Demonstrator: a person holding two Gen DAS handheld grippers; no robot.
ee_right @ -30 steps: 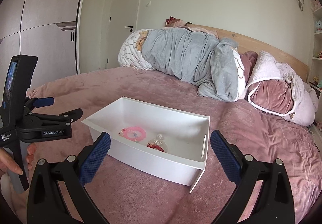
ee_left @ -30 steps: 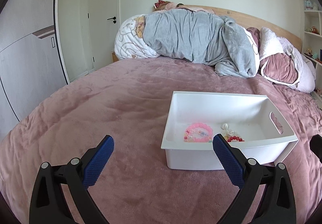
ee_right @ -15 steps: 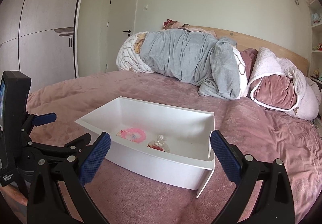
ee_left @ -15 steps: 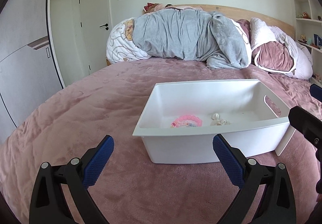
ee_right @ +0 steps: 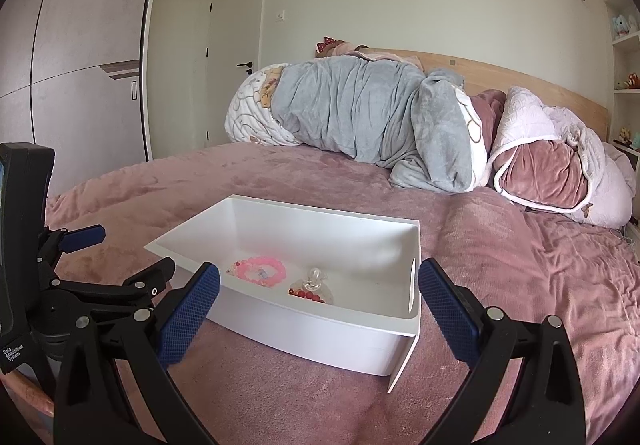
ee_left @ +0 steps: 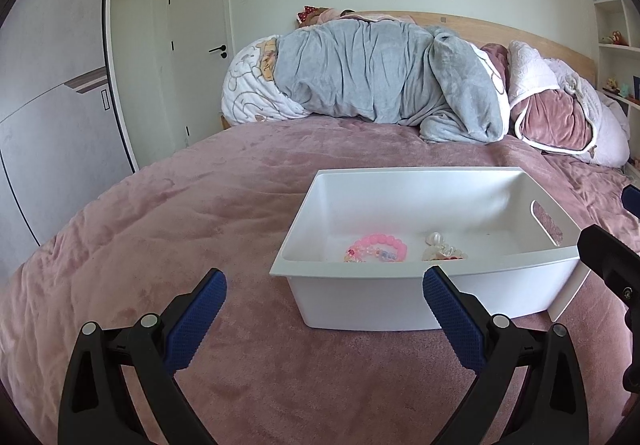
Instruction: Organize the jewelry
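A white plastic bin (ee_left: 404, 305) stands on the pink bed cover; it also shows in the right wrist view (ee_right: 320, 329). Inside lie a pink bead bracelet (ee_left: 378, 247) (ee_right: 260, 271) and a clear pouch with pearl and red beads (ee_left: 442, 250) (ee_right: 312, 289). My left gripper (ee_left: 324, 309) is open and empty, hovering just before the bin's near wall. My right gripper (ee_right: 319, 303) is open and empty, in front of the bin's near right corner. The left gripper's body shows at the left of the right wrist view (ee_right: 76, 269).
The bed cover (ee_left: 180, 229) spreads all around the bin. A grey rolled duvet (ee_left: 380, 81) and pink pillows (ee_left: 560, 117) lie by the wooden headboard. A wardrobe (ee_left: 52, 105) and a door (ee_left: 200, 57) stand on the left. Shelves (ee_left: 618, 45) are at the right.
Both grippers have drawn closer to the bin and sunk lower over the last second, then eased slightly. Both stay open. The jewelry in the bin has not moved.
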